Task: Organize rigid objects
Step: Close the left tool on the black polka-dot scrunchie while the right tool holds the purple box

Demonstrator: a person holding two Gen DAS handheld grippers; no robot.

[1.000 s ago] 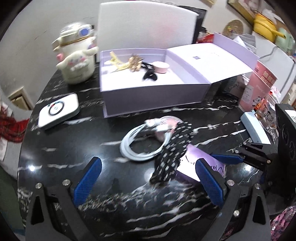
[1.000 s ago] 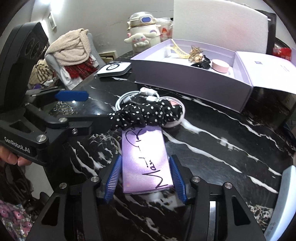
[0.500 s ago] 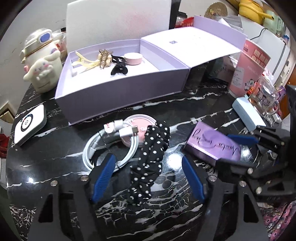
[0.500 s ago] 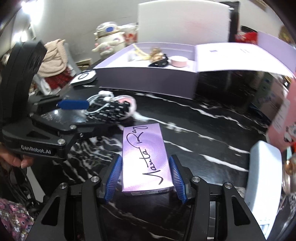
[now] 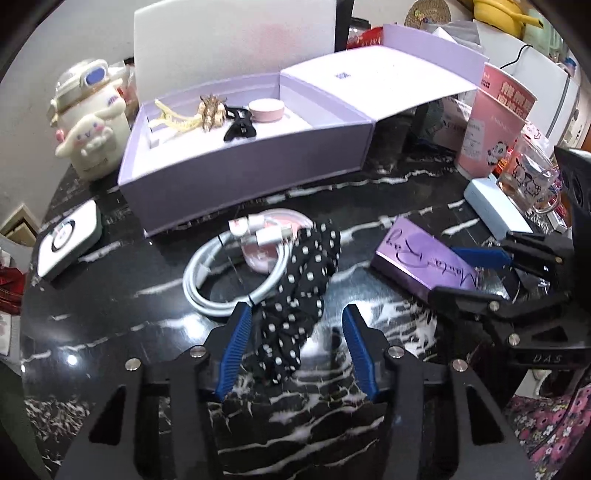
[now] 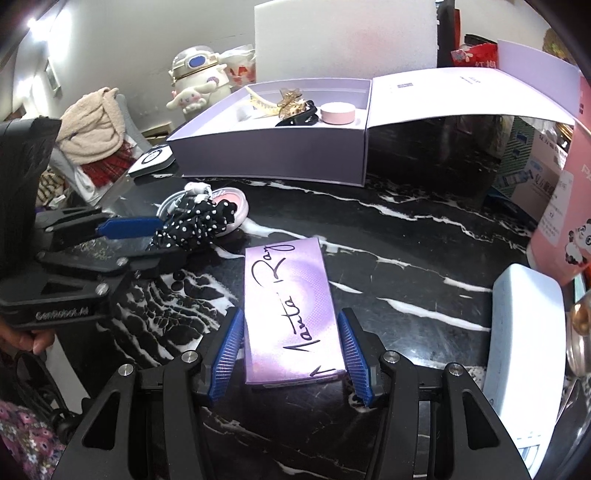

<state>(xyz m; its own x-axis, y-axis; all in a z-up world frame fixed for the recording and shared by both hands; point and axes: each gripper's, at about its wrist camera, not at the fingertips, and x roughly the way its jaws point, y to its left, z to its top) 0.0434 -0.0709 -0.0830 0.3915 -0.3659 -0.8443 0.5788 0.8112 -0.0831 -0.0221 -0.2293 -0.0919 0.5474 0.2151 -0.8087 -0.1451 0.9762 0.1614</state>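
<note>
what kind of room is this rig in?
Likely a lived-in home, dining or kitchen corner: a black marble table, a yellow pot on a white appliance behind, and clothes heaped on a chair.

A lived-in home: cartoon mug [image 5: 532, 181], yellow pot [image 5: 506, 14], clothes heaped on chair [image 6: 92, 125]

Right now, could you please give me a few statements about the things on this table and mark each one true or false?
1. The right gripper grips the purple case. True.
2. The storage box is closed. False: its lid lies open.
3. The spotted scrunchie lies between the left gripper's fingers. True; the jaws have just been closing but do not press it yet.
4. The white cable is in the storage box. False: it lies coiled on the table.
</note>
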